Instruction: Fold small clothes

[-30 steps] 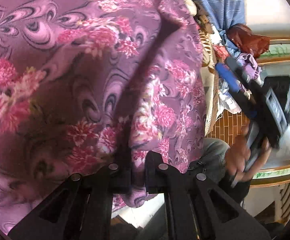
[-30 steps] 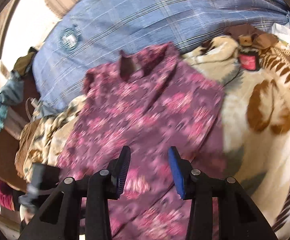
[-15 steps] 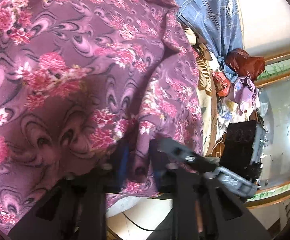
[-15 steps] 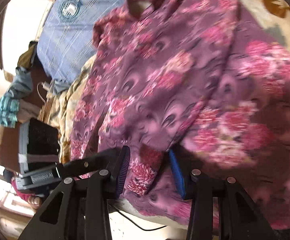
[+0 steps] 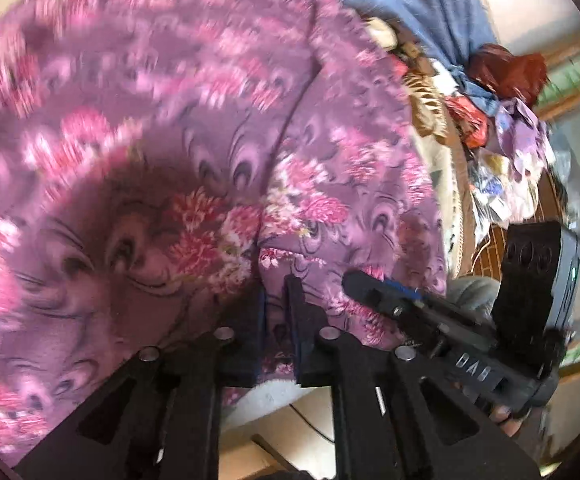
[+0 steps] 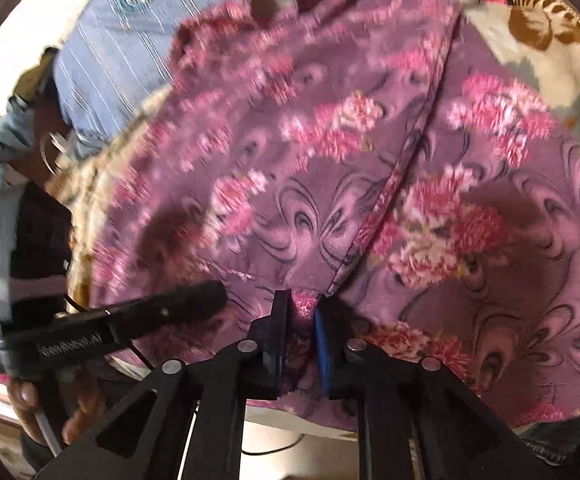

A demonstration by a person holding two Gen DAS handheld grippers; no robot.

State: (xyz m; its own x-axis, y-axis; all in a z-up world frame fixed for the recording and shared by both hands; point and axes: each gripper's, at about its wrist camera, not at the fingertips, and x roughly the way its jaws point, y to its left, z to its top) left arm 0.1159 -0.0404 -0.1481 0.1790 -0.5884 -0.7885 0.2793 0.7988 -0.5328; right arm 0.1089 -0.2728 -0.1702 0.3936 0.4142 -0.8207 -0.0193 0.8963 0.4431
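Having been apart a second ago, the right gripper (image 6: 301,312) is now clamping the purple floral shirt's (image 6: 310,168) near hem on the bed beside the left gripper (image 5: 275,300), also pinching it, readying the fold.

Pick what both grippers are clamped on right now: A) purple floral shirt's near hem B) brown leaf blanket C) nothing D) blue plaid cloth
A: the left gripper and the right gripper each pinch the near hem of the purple floral shirt.

Cream brown-patterned blanket (image 6: 546,20), blue striped cloth (image 6: 129,40), pale wall (image 5: 530,4)
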